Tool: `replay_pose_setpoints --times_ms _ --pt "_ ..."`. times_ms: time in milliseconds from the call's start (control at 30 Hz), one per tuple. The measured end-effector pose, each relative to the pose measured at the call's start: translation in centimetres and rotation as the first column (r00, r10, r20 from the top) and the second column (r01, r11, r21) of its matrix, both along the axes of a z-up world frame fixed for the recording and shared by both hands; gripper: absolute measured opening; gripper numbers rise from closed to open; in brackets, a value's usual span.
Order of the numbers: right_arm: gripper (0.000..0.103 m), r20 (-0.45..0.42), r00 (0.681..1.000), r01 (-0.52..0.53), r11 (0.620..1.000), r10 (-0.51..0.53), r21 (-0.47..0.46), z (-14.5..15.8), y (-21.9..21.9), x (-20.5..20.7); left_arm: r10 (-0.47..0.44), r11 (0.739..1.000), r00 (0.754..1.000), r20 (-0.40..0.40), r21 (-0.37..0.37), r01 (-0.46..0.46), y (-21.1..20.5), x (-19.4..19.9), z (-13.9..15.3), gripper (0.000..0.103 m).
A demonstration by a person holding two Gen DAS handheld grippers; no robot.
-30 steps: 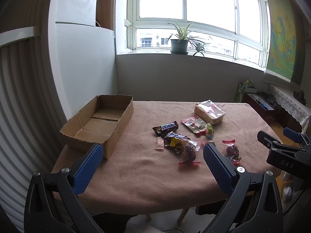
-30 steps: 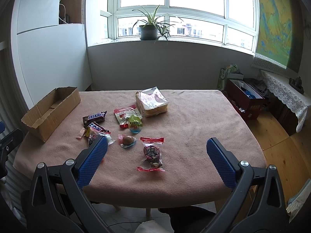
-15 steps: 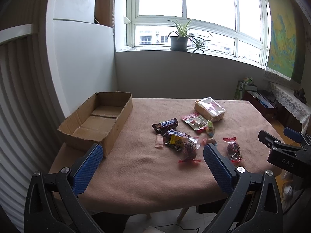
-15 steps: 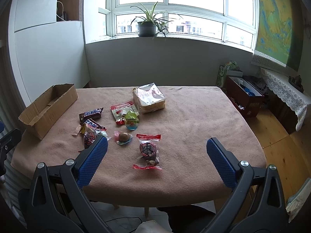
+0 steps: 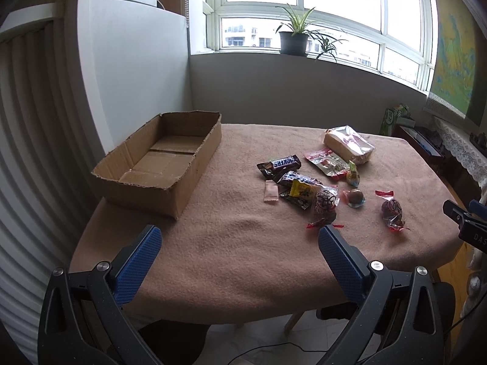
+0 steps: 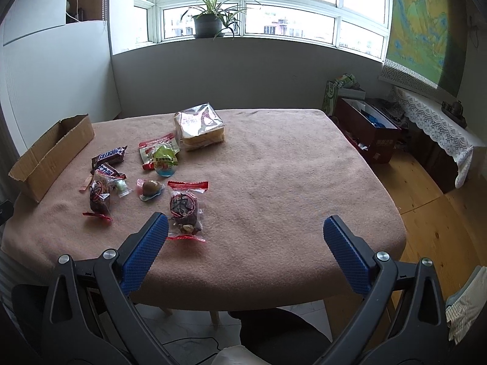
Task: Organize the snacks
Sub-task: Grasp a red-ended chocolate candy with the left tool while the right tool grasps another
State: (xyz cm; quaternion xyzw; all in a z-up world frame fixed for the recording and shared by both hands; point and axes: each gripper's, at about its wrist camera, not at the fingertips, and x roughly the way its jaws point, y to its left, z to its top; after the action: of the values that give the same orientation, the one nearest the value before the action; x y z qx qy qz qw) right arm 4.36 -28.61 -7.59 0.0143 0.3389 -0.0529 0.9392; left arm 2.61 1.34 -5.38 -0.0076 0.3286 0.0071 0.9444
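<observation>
An open cardboard box [image 5: 158, 167] [image 6: 48, 155] lies empty at the table's left. Right of it, several snacks are scattered: a Snickers bar [image 5: 281, 163] [image 6: 109, 155], a bagged bread loaf [image 5: 348, 144] [image 6: 199, 126], a red-edged pouch [image 5: 327, 161], a green egg candy [image 6: 164, 161], a small pink sachet [image 5: 271, 191] and two clear wrapped sweets [image 5: 392, 213] [image 6: 184, 210]. My left gripper [image 5: 240, 246] hovers open over the near table edge, holding nothing. My right gripper [image 6: 245, 234] is open too, its left finger beside the nearest wrapped sweet. Its tip [image 5: 465, 219] shows at the left wrist view's right edge.
The table wears a pinkish-brown cloth [image 6: 274, 176]. A white cabinet [image 5: 134, 76] stands behind the box. A potted plant [image 6: 210, 21] sits on the windowsill. At the right are a dark red box [image 6: 368, 127] on the floor and a lace-covered shelf [image 6: 432, 124].
Both grippers have moved forward and closer to the table, so the snacks and box appear larger. Both stay open and empty. Nothing on the table has moved.
</observation>
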Motion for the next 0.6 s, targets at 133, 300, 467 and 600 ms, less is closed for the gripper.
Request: replay_pose_setpoints --times_ms 133,300,467,600 --pt "0.103 -0.013 0.999 -0.029 0.999 0.029 0.023 -0.7 0.4 0.6 -0.031 0.999 0.999 -0.030 -0.023 0.030 -0.7 0.7 -0.9 0.097" --pt "0.103 -0.037 0.996 -0.082 0.994 0.085 0.066 -1.9 1.5 2.1 -0.083 0.996 0.995 -0.059 -0.049 0.081 -2.1 1.8 -1.8 0.092" --pt "0.095 -0.070 0.987 -0.135 0.986 0.142 0.094 -3.2 2.9 3.9 -0.134 0.987 0.988 -0.079 -0.096 0.127 -3.3 3.3 -2.4 0.084" --pt "0.088 -0.109 0.980 -0.150 0.977 0.167 0.155 -4.5 3.0 5.5 -0.171 0.979 0.980 -0.105 -0.132 0.157 -4.1 5.0 -3.2 0.077"
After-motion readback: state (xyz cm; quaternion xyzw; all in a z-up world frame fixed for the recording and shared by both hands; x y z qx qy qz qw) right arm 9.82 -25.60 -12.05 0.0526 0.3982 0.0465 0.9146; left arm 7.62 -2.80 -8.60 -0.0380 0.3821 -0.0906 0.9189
